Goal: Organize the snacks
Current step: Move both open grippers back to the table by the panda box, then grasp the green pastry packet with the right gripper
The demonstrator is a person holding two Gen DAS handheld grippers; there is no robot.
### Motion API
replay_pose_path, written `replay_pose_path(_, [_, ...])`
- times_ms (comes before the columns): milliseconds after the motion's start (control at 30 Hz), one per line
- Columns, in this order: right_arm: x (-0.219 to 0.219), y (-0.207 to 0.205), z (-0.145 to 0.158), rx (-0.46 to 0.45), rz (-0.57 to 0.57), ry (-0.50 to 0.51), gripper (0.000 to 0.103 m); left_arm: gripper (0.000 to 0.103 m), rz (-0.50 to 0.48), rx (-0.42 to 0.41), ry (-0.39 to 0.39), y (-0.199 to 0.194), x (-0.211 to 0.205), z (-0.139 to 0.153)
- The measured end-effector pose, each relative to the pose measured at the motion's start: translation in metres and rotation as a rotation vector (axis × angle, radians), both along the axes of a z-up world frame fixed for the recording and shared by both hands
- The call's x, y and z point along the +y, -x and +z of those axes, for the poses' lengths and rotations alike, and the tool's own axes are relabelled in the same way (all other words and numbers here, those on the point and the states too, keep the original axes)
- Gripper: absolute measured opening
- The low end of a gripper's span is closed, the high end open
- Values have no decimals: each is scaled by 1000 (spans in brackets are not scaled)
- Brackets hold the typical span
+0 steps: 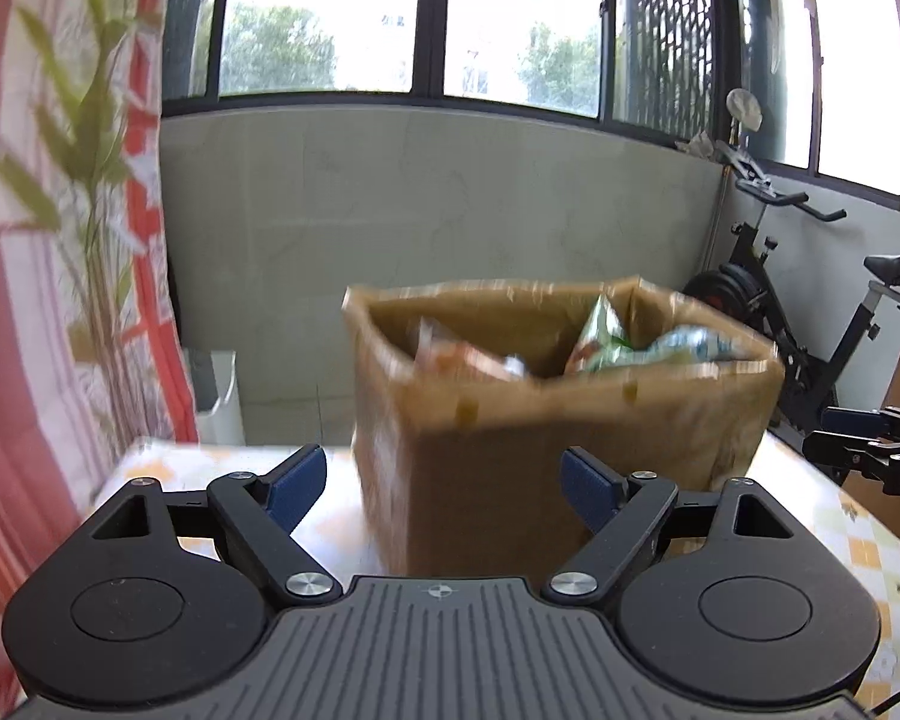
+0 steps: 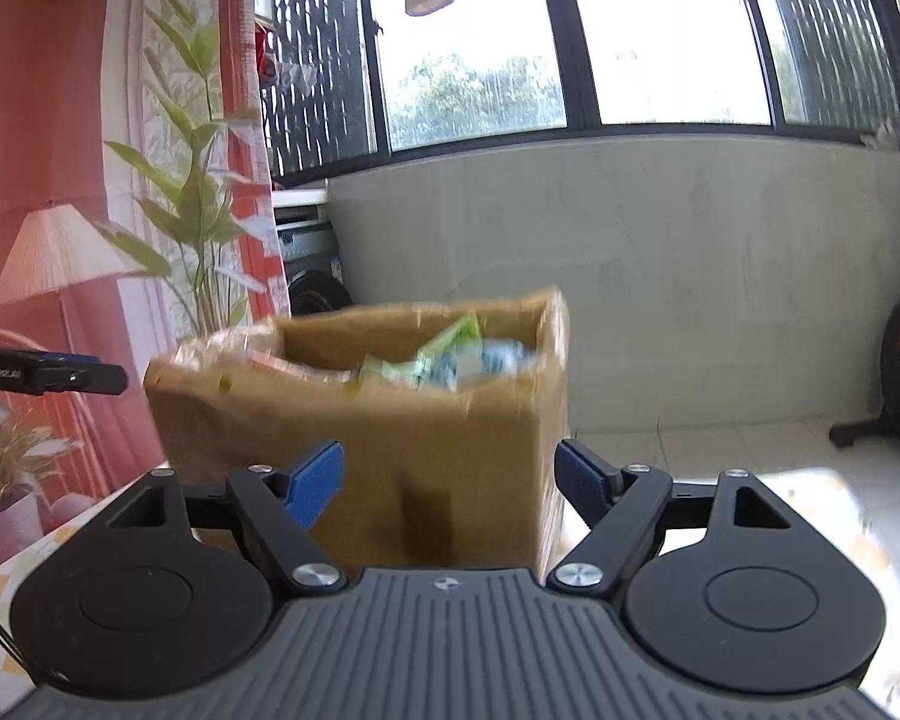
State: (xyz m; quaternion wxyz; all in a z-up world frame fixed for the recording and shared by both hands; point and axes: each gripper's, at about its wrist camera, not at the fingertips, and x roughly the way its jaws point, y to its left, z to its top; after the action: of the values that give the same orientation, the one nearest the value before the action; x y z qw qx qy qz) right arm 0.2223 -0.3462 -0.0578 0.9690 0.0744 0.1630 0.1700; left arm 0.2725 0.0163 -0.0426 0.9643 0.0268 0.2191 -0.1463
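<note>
On the table, cardboard box, snack packets inside

No readable text on the blurred snack packets.

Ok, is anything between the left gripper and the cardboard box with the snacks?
Nothing visible. The left gripper is open and the cardboard box stands directly ahead on the table, with only bare tabletop before it. The snack packets are already inside. The right gripper faces the box too.
</note>
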Motion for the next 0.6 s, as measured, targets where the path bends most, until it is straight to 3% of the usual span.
replay_pose_path(233, [19,-1,-45,168,29,5,80,86,28,114,5,-3,5,-50])
replay_pose_path(333, [33,-13,-61,244,63,60,80,86,21,151,-8,-9,-1,-71])
replay_pose_path(600, [55,-56,-96,444,63,123,86,86,7,197,-16,-24,-10,-100])
